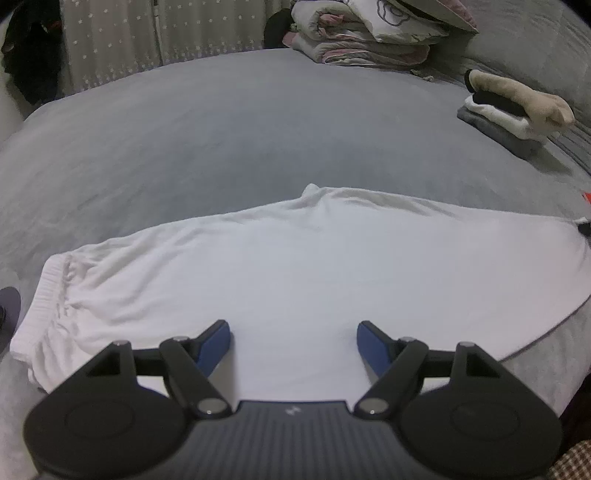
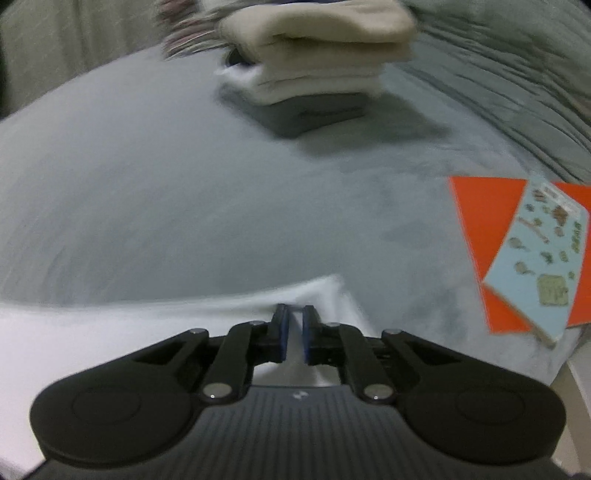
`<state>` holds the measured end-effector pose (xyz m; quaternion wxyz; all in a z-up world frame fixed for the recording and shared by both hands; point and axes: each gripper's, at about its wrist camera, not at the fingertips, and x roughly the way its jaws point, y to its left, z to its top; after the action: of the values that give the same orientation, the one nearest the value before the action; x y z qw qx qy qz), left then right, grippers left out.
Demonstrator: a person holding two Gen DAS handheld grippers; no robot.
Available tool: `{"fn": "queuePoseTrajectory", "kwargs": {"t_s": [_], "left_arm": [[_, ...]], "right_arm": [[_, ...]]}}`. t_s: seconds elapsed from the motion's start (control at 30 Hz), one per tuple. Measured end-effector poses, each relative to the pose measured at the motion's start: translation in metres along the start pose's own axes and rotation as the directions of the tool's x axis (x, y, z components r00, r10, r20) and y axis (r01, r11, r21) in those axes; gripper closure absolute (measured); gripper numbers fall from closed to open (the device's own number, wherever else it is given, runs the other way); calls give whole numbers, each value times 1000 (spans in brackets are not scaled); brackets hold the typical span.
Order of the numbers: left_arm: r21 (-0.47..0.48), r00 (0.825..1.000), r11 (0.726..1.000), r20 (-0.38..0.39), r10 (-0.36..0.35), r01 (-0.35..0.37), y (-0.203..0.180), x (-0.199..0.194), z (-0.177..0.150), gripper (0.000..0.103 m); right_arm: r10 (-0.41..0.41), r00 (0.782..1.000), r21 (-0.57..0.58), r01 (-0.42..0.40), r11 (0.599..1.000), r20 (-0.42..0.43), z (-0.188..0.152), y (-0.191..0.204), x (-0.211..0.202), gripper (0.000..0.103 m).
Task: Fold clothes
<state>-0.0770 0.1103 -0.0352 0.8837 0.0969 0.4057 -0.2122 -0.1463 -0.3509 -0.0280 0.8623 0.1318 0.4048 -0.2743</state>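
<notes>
A white garment [image 1: 295,266] lies spread flat on the grey bed [image 1: 221,129], with its gathered elastic waistband [image 1: 48,295] at the left end. My left gripper [image 1: 293,343] hovers over the near edge of the cloth, its blue pads wide apart and nothing between them. In the right wrist view the same white garment [image 2: 110,332] fills the lower left and ends in a corner [image 2: 325,288]. My right gripper [image 2: 294,325] sits at that corner, jaws nearly together with white cloth pinched between the pads.
A folded stack of beige, white and grey clothes [image 1: 513,110] [image 2: 317,74] sits at the far right of the bed. Rolled bedding [image 1: 369,33] is piled at the back. An orange sheet with a light-blue card [image 2: 524,251] lies to the right. A starred curtain [image 1: 147,37] hangs behind.
</notes>
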Motion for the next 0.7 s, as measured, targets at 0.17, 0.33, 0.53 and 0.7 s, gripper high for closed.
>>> {"fn": "queuePoseTrajectory", "kwargs": {"t_s": [0.17, 0.33, 0.53, 0.7], "left_arm": [[-7, 1000, 1000, 6, -5, 5, 1, -3, 0, 26], [-16, 1000, 1000, 17, -4, 4, 5, -6, 1, 26], [-22, 999, 1000, 34, -11, 12, 8, -12, 2, 26], [-34, 999, 999, 42, -11, 13, 11, -15, 1, 26]], "right_arm": [[-39, 999, 84, 37, 996, 28, 16, -26, 1, 89], [37, 999, 104, -38, 994, 13, 10, -35, -16, 62], [75, 997, 91, -74, 993, -18, 1, -40, -28, 52], [53, 997, 43, -51, 998, -51, -8, -35, -27, 52]]}}
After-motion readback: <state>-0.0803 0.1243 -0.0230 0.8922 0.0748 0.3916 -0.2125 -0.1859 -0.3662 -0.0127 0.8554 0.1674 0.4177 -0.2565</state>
